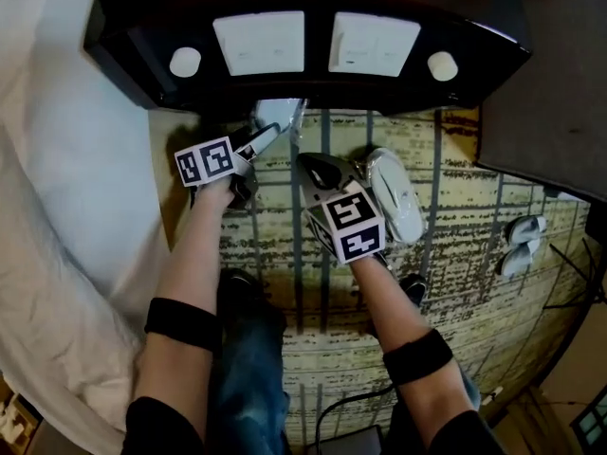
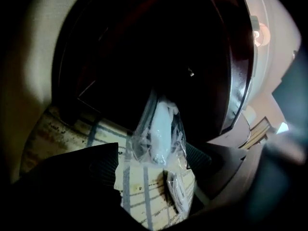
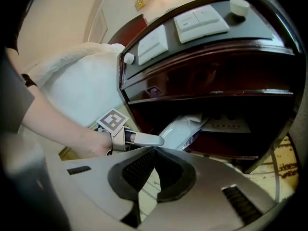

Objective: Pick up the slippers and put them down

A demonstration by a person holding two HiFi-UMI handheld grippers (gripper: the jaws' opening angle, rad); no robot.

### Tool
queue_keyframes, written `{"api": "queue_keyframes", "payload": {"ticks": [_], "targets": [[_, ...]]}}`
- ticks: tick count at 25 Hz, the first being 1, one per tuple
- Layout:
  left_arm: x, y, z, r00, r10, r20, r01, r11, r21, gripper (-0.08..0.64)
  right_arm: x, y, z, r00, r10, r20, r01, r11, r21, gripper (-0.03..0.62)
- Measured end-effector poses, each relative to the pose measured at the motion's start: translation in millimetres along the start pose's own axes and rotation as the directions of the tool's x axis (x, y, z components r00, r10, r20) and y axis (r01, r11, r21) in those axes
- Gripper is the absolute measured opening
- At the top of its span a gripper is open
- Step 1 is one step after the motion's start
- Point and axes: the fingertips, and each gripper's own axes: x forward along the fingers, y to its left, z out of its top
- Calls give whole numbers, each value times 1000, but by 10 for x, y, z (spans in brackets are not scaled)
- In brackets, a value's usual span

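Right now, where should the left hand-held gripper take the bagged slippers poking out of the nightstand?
Grip the near, lower end of the bagged slippers, the only part clear of the dark shelf in the nightstand. Come straight in from the front, along the bag, jaws across its narrow width. The open left hand-held gripper looks roughly lined up for that.

Head view steeply down from above; both gripper views low, close, toward the shared nightstand [image 3: 202, 61].
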Motion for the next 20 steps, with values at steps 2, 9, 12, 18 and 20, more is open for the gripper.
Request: {"api": "queue_keyframes", "payload": {"ticks": [2, 9, 12, 18, 20], "targets": [[105, 60, 35, 1000, -15, 3, 15, 1000, 4, 434, 76, -44, -74, 1000, 2, 4, -2, 1000, 9, 2], [332, 22, 122, 990, -138, 33, 140, 989, -48, 384, 210, -109, -254, 1000, 16, 0, -16, 1000, 13, 2], [346, -26, 129, 982, -183, 52, 185, 982, -37, 204, 212, -122, -301, 1000, 20, -3, -20, 1000, 14, 2], [274, -258, 84, 951, -291, 107, 294, 956, -11, 109, 142, -156, -366, 1000, 28, -3, -28, 999, 17, 2], [230, -291, 27, 945, -305, 119, 309, 951, -24, 106, 103, -157, -379, 1000, 29, -2, -29, 999, 20, 2]]}}
